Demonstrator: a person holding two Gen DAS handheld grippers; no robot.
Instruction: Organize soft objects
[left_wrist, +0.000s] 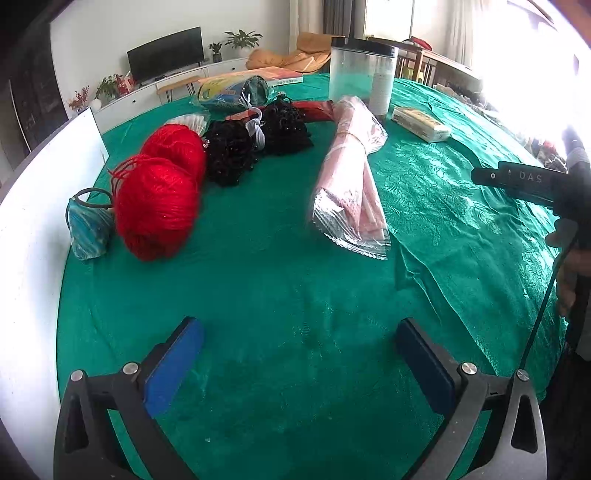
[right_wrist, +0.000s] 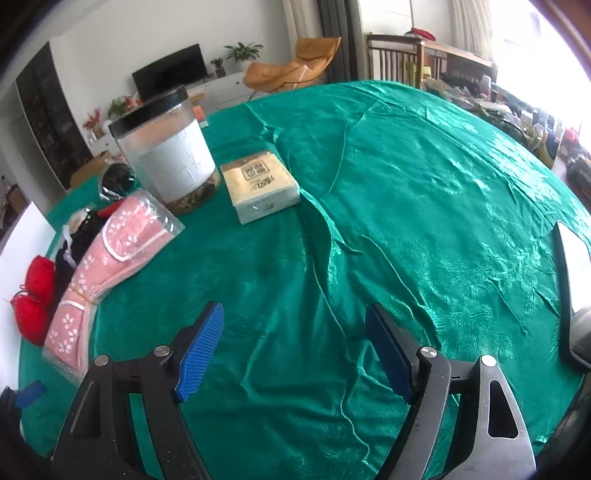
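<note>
Two red yarn balls (left_wrist: 159, 192) lie at the left on the green tablecloth (left_wrist: 295, 288), with black lacy fabric (left_wrist: 255, 144) behind them and a pink cloth in a clear bag (left_wrist: 351, 177) in the middle. My left gripper (left_wrist: 299, 354) hovers open over bare cloth, well short of them. My right gripper (right_wrist: 295, 350) is open too, nothing between its blue pads; the pink bag (right_wrist: 107, 266) lies to its left, the red yarn balls (right_wrist: 33, 299) farther left. A tissue pack (right_wrist: 260, 186) sits ahead.
A tall clear jar with a black lid (right_wrist: 166, 147) stands behind the pink bag. A small teal pouch (left_wrist: 88, 225) lies by the white board (left_wrist: 33, 206) at the left. More bagged items (left_wrist: 236, 92) sit at the back. A dark device (right_wrist: 576, 288) rests at the right edge.
</note>
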